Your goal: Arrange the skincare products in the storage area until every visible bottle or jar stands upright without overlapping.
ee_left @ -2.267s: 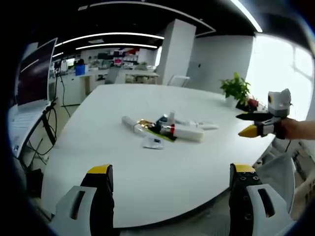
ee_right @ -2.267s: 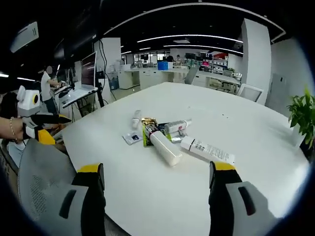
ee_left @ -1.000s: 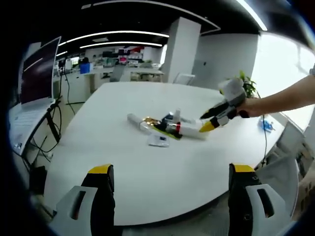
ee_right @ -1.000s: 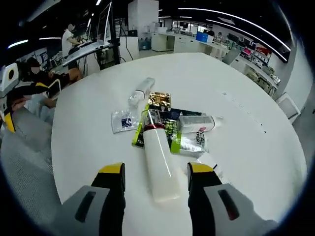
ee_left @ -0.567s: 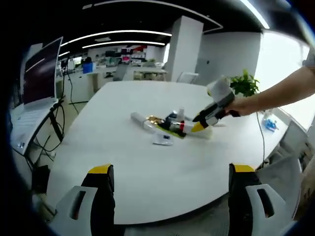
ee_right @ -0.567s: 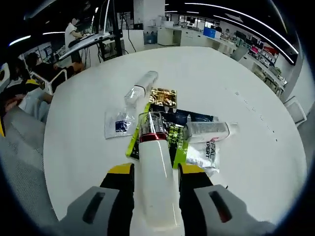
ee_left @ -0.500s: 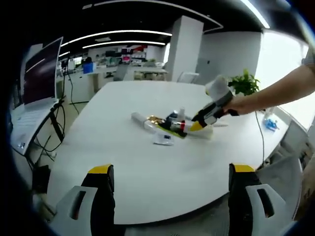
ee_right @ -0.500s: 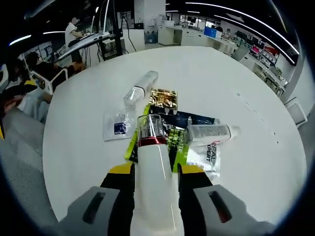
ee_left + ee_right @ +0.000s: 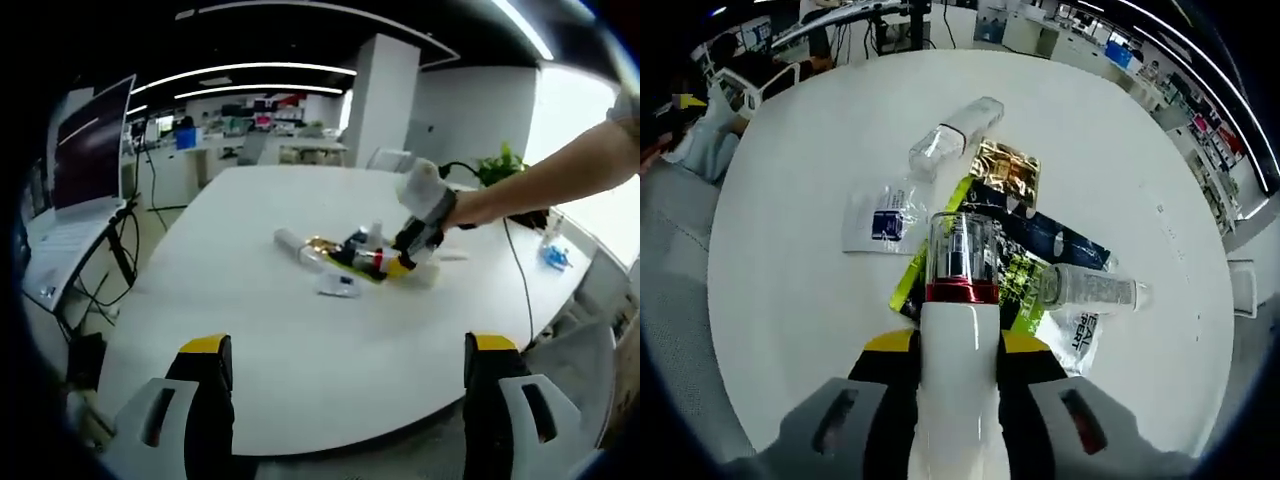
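In the right gripper view, the right gripper (image 9: pixel 958 350) clamps its yellow-tipped jaws on the body of a tall white bottle with a red band and clear cap (image 9: pixel 960 300). The bottle's long axis runs straight along the jaws, cap end pointing away from the camera, over the round white table (image 9: pixel 790 300). Just beyond the cap lies a cluster of flat packets: a green-and-black sachet (image 9: pixel 1010 275), a dark blue sachet (image 9: pixel 1040 235), a gold foil sachet (image 9: pixel 1006 170) and a clear sachet with a blue label (image 9: pixel 880 217). A clear bottle with a white cap (image 9: pixel 955 135) lies on its side at the far edge of the cluster, and a small clear bottle (image 9: pixel 1090 290) lies across the sachets to the right.

In the left gripper view, the left gripper (image 9: pixel 340 365) hangs well short of the products, jaws wide apart and holding nothing. A potted green plant (image 9: pixel 497 167) stands at the table's far side.
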